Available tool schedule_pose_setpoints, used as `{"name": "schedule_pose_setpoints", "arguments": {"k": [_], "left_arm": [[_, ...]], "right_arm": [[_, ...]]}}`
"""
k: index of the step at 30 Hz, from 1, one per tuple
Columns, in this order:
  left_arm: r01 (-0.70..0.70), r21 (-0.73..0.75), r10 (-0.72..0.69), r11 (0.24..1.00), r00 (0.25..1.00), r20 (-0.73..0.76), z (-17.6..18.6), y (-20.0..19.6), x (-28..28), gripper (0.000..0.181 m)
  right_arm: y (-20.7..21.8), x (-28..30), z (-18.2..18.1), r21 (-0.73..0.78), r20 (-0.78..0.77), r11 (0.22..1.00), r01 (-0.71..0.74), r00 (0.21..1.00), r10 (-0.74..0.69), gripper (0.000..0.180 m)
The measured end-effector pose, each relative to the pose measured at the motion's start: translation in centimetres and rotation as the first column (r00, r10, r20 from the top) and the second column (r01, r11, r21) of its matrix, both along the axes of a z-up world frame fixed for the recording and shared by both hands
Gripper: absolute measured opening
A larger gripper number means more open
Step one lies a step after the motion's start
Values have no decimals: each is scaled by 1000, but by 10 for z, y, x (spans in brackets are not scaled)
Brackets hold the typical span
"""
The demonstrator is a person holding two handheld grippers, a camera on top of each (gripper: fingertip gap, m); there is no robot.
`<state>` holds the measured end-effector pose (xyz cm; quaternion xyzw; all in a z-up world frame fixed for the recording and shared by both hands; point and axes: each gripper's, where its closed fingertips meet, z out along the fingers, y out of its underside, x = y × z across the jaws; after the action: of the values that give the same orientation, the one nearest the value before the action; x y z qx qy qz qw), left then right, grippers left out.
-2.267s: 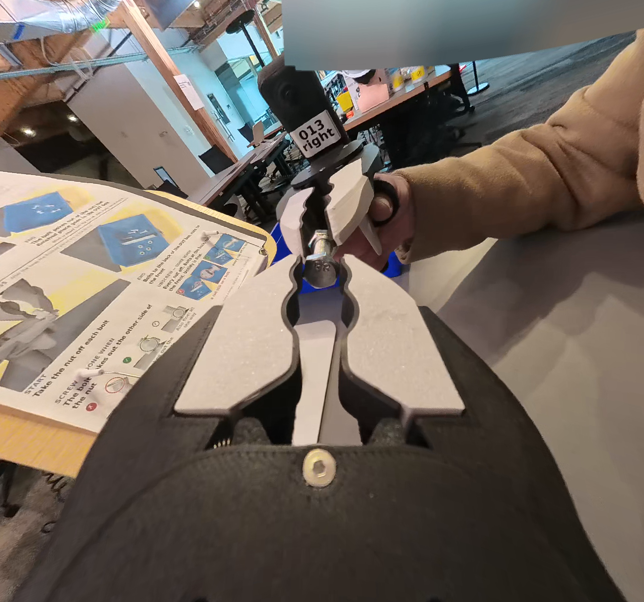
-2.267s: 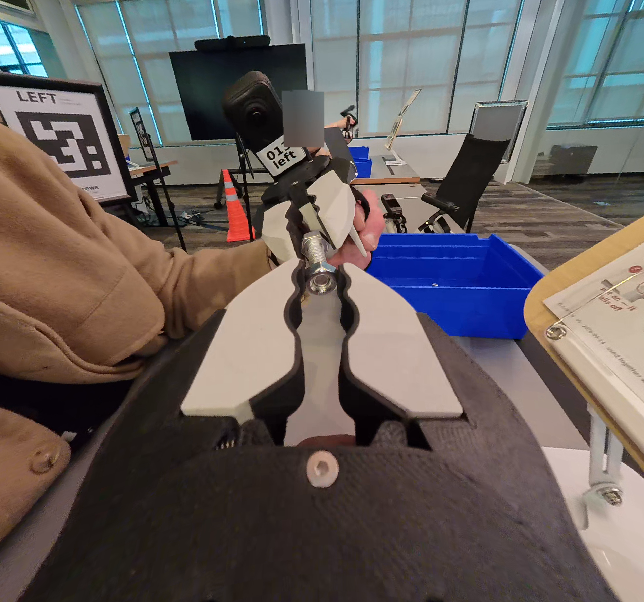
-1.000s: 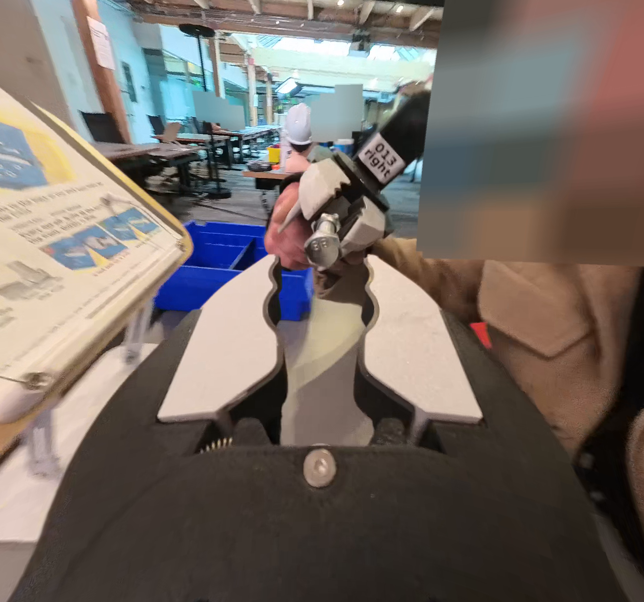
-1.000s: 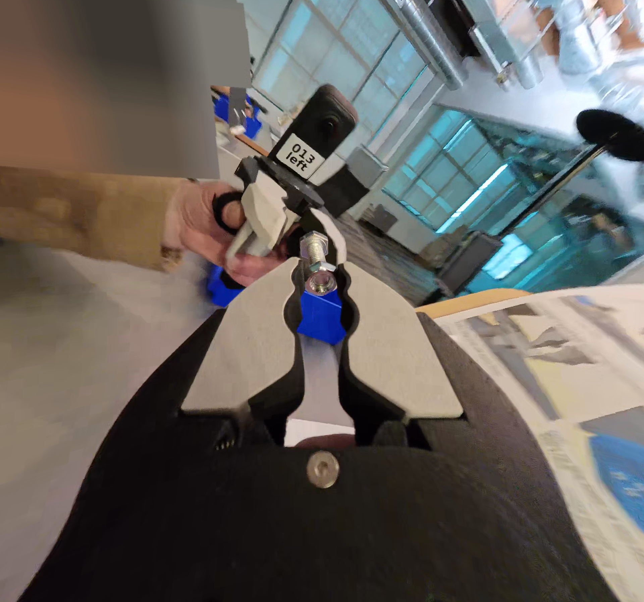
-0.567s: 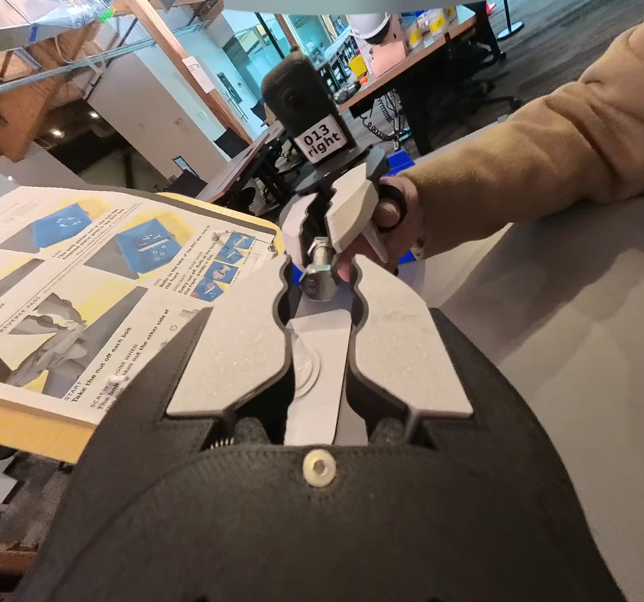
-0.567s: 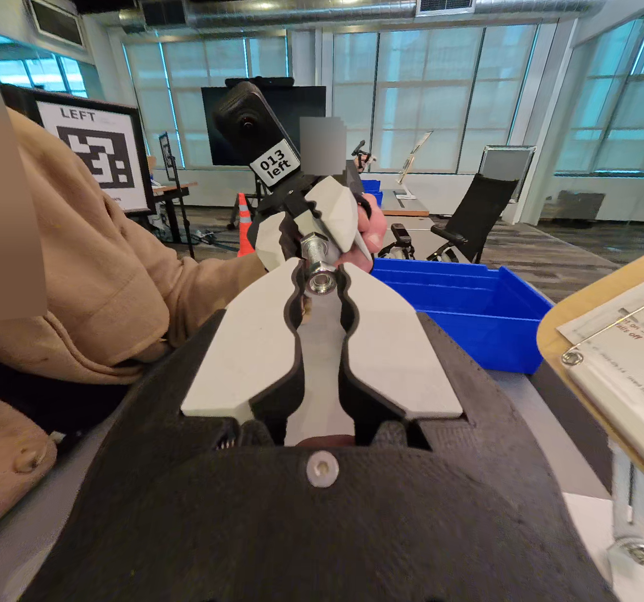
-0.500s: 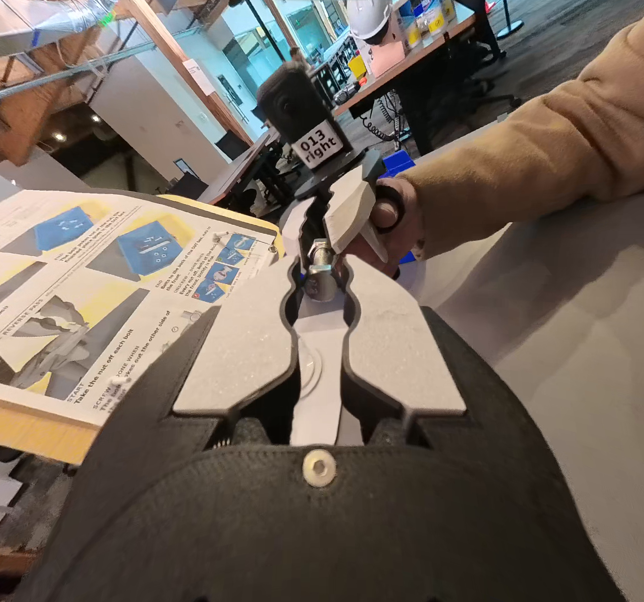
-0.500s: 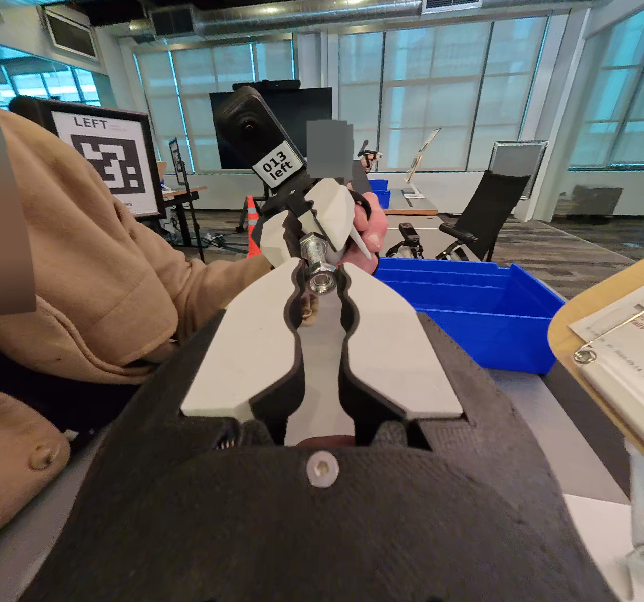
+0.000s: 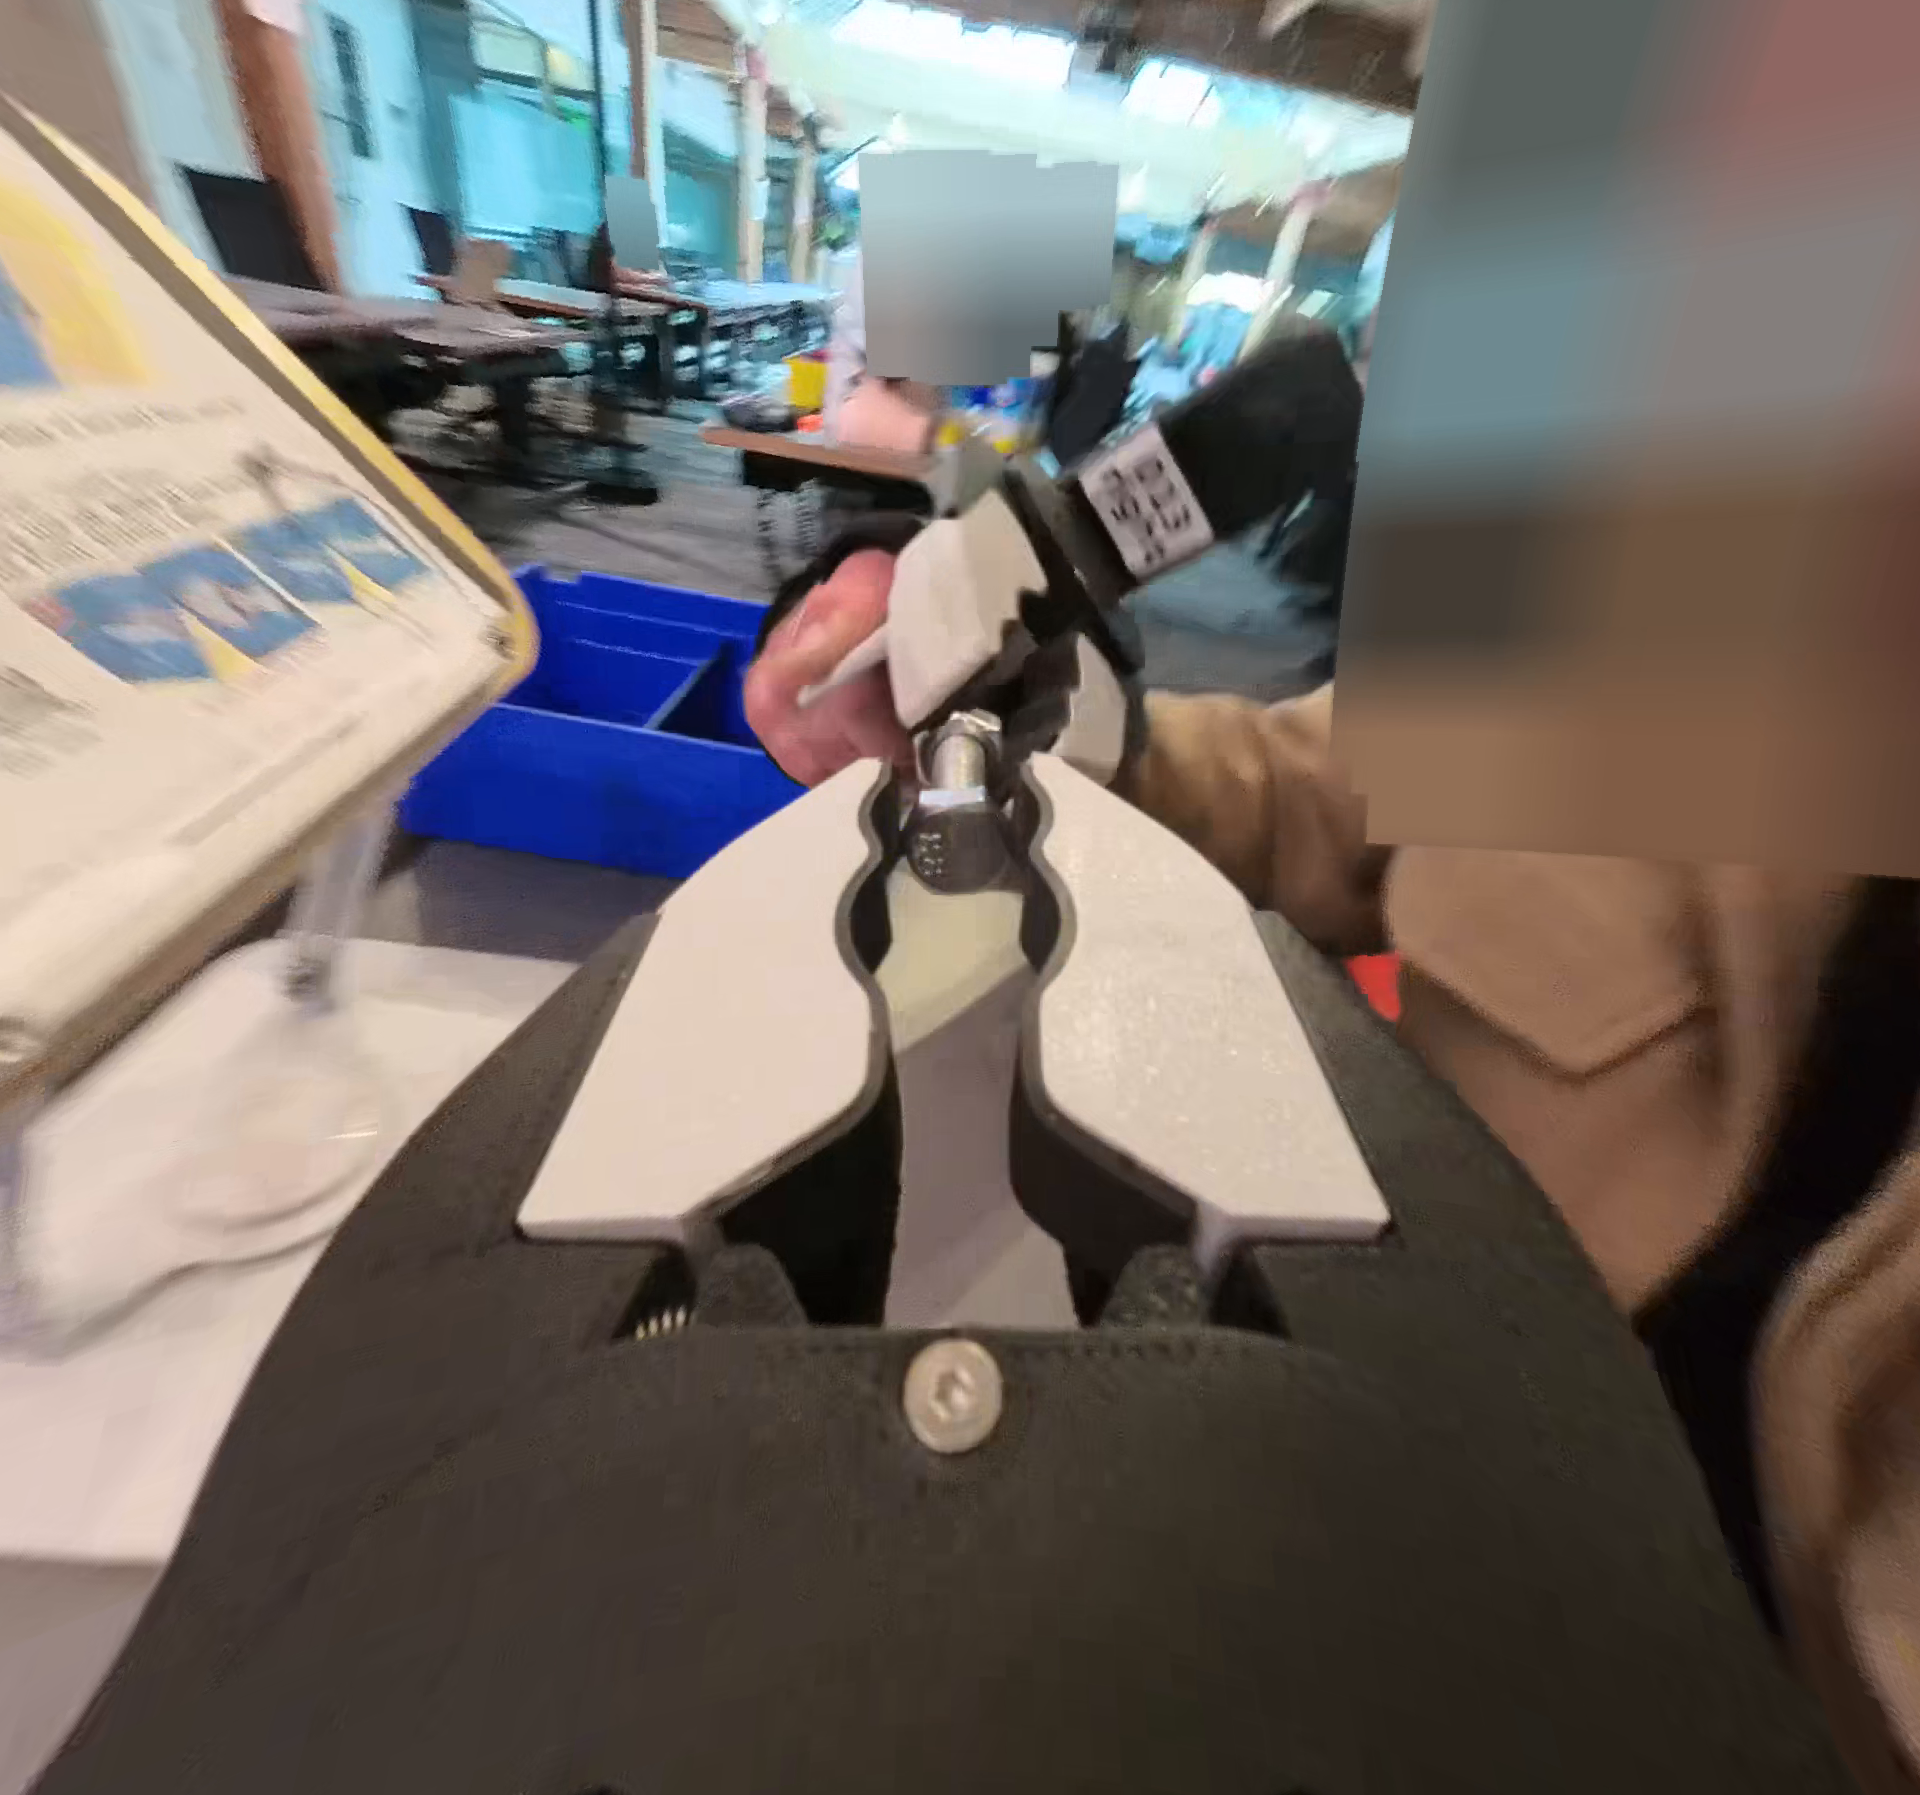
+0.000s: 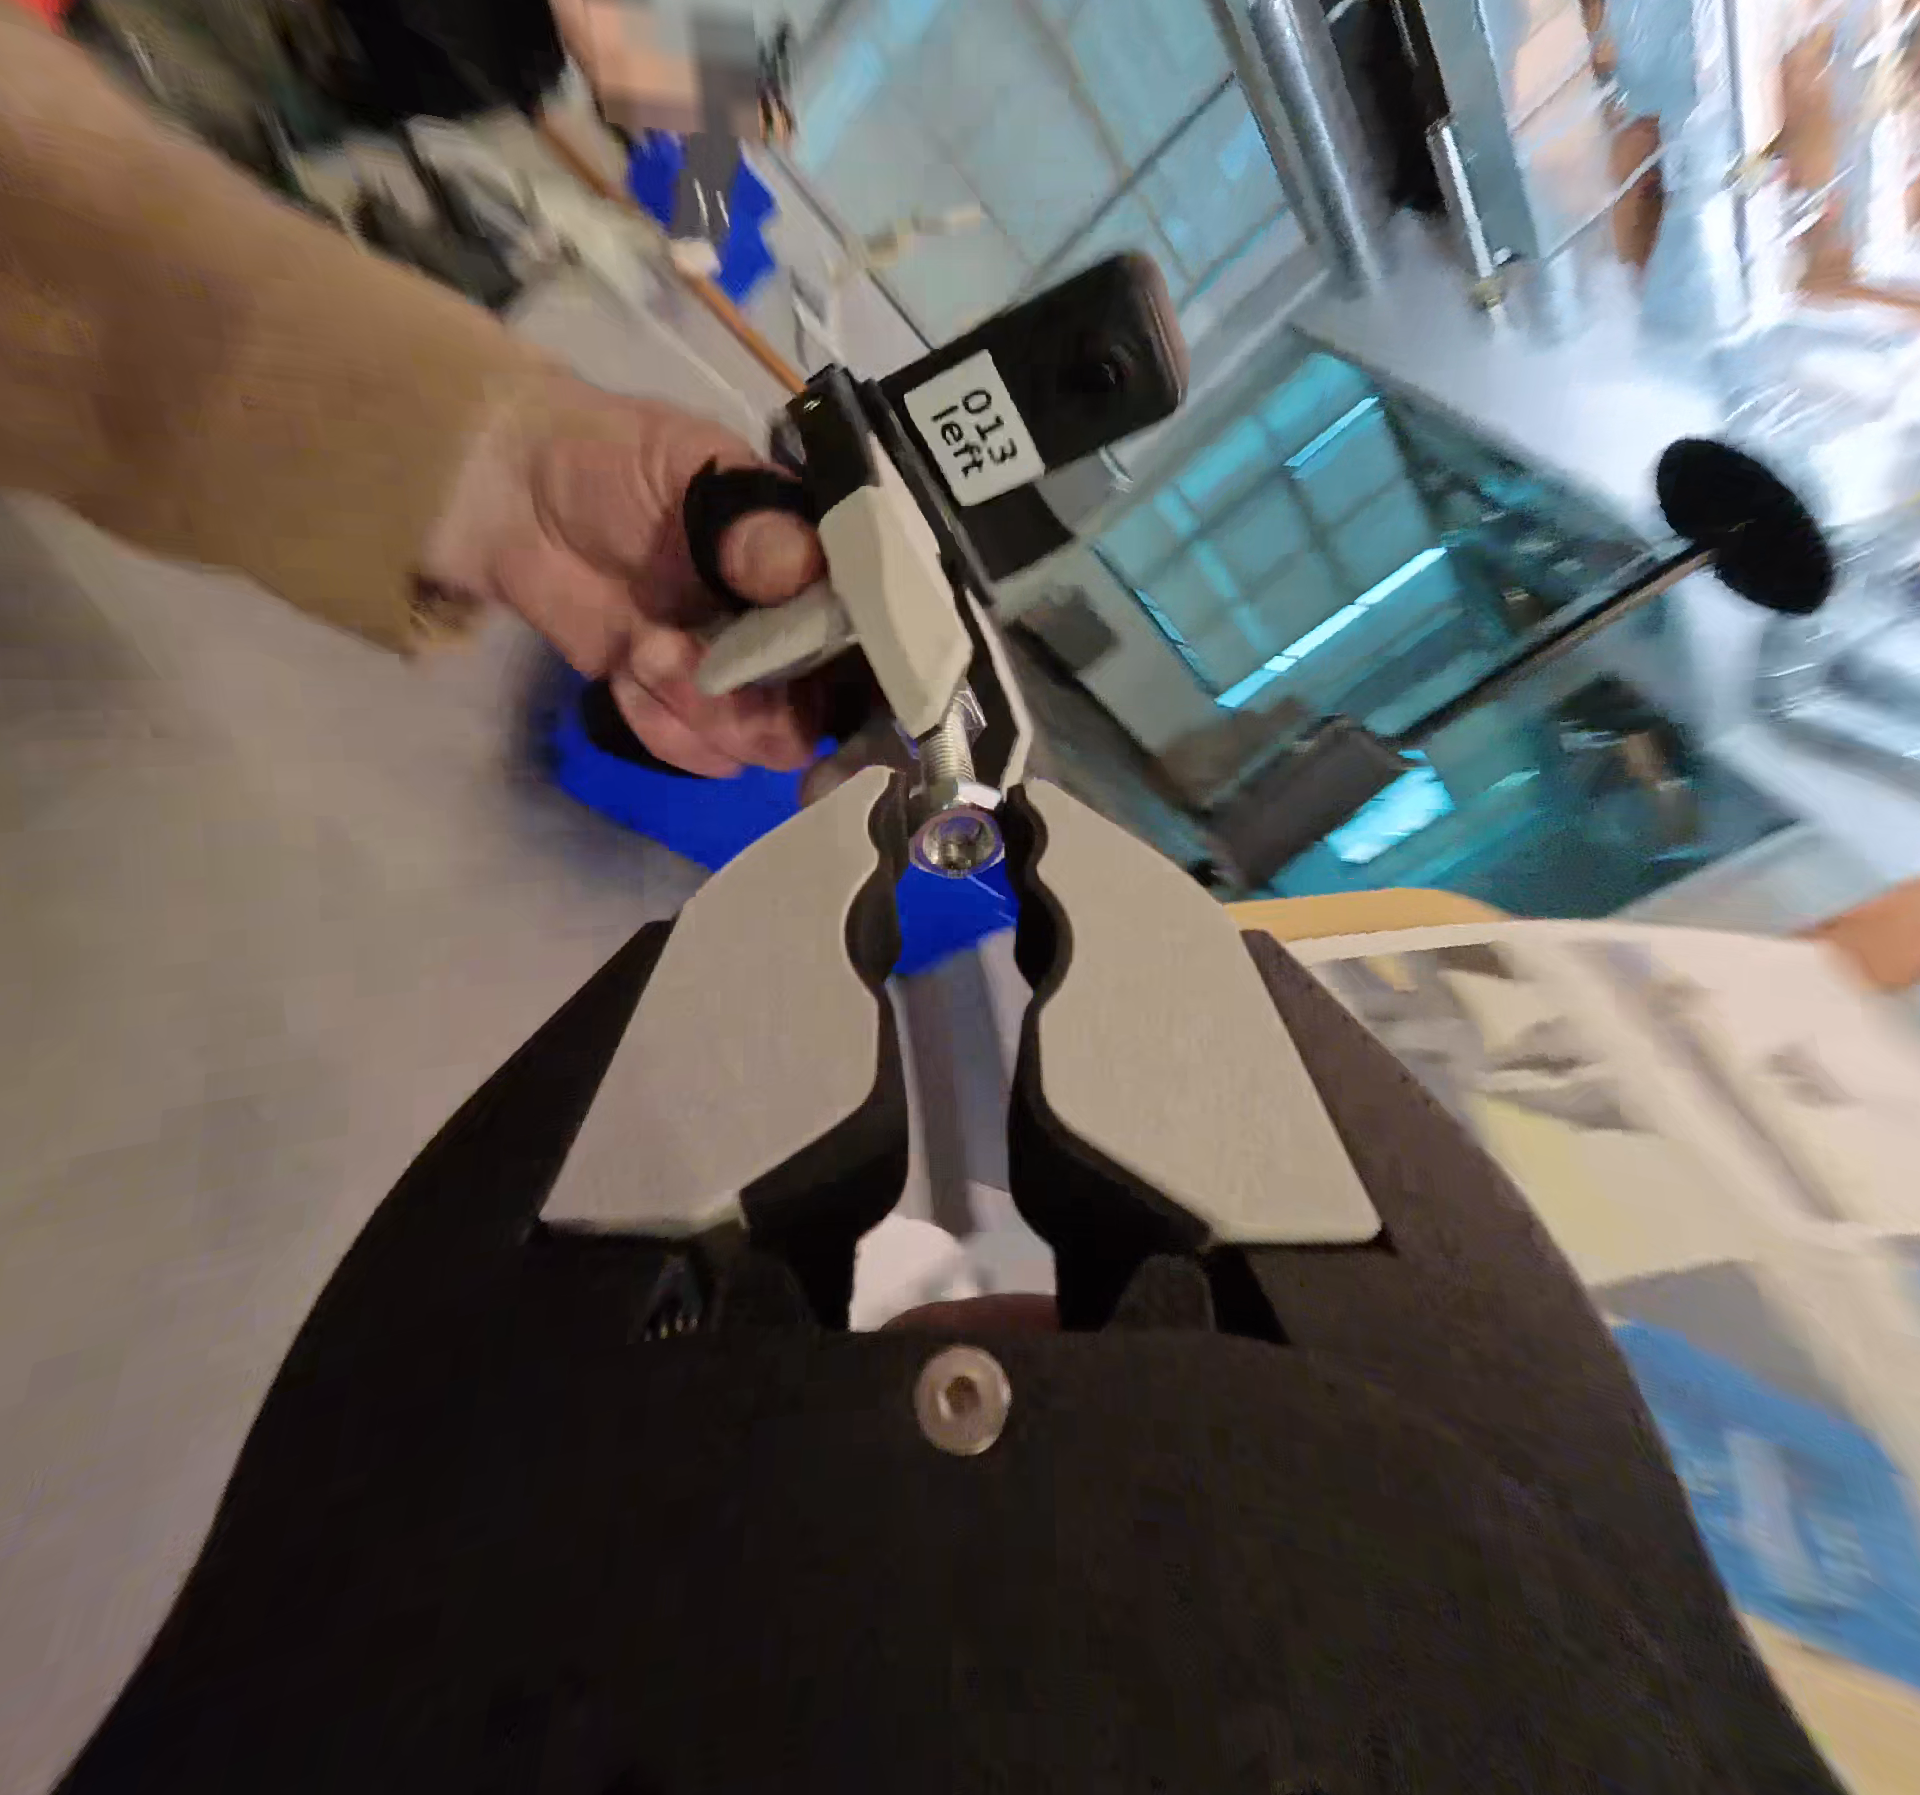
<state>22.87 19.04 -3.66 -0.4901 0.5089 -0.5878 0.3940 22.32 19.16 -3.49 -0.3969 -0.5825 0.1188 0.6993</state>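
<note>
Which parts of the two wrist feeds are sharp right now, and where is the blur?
Left wrist view: the left gripper and bolt head are sharp; the instruction board and room behind smear with motion blur. Right wrist view: the right gripper and nut are crisp; the blue bin, sleeve and windows streak, with the horizon strongly tilted.
</note>
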Motion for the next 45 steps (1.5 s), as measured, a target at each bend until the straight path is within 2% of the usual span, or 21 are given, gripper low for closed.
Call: {"name": "schedule_pose_setpoints", "arguments": {"k": [2, 4, 9, 18, 20, 24, 27, 31, 34, 39, 45], "left_arm": [[104, -184, -96, 977, 994, 55, -1, -1, 0, 20], [147, -247, -131, 958, 988, 81, -3, 0, 0, 20], [153, -240, -136, 959, 987, 89, 0, -2, 0, 20], [157, -217, -135, 963, 984, 112, 1, -1, -1, 20], [155, -202, -135, 967, 985, 109, 1, -2, 0, 29], [87, -87, -81, 992, 994, 77, 1, -3, 5, 44], [-19, 85, 14, 996, 998, 64, 3, 1, 5, 47], [-134, 333, 117, 933, 991, 69, 7, 0, 1, 40], [-186, 455, 194, 871, 981, 30, 4, 3, 1, 39], [-210, 546, 220, 811, 974, 48, 4, 1, 0, 28], [-207, 564, 223, 799, 974, 42, 2, 0, 1, 18]], "right_arm": [[-2, 0, 0, 147, 81, 987, 66, 994, -78, 18], [-1, 0, -2, 219, 132, 971, 98, 983, -130, 18], [-3, -1, 1, 132, 75, 990, 55, 995, -65, 18], [-2, -1, 2, 76, 44, 996, 45, 998, -49, 18], [-2, 1, 5, 55, 24, 998, 40, 999, -41, 18], [1, 4, 8, -22, -21, 1000, 20, 1000, -20, 18], [0, 5, 10, -156, -101, 986, -63, 994, 48, 18], [1, 3, 6, -353, -207, 914, -198, 970, 130, 18], [0, 3, 8, -440, -307, 843, -310, 934, 184, 18], [-1, 4, 7, -520, -410, 736, -434, 882, 230, 18], [1, 5, 5, -566, -466, 656, -499, 850, 245, 18]]}}
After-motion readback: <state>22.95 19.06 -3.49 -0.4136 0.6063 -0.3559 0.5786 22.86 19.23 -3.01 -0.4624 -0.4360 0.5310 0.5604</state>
